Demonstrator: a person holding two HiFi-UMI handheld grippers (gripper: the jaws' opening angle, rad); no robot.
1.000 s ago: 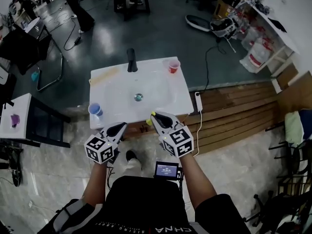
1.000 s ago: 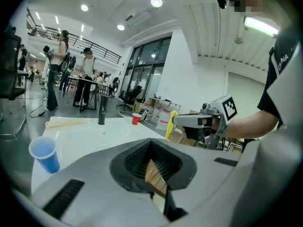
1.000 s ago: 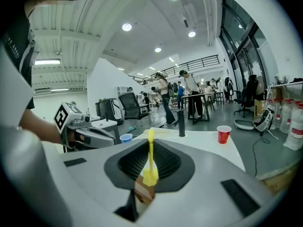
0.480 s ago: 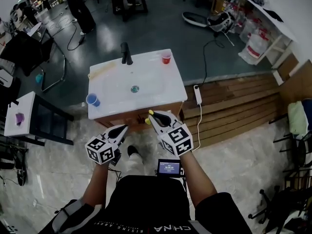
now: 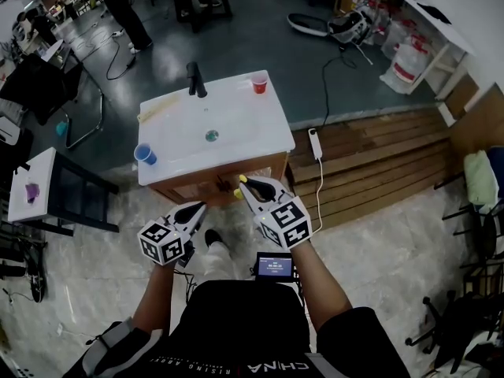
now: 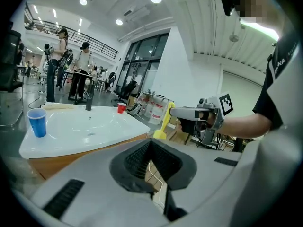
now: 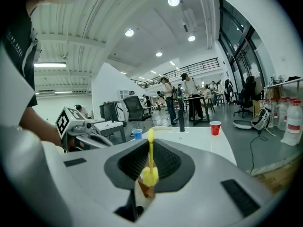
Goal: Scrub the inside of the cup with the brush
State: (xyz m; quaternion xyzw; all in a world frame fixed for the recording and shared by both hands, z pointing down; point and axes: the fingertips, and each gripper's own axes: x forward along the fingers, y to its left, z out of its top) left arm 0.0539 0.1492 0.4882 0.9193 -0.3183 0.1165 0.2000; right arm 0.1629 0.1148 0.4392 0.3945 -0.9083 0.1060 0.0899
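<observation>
White counter (image 5: pixel 252 132) holds blue cup (image 5: pixel 144 154); shirt lettering (image 5: pixel 277 368) perhaps "CHNA".

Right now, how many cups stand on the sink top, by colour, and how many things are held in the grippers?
blue cup: 1
red cup: 1
yellow brush, held: 1
total: 3
</observation>
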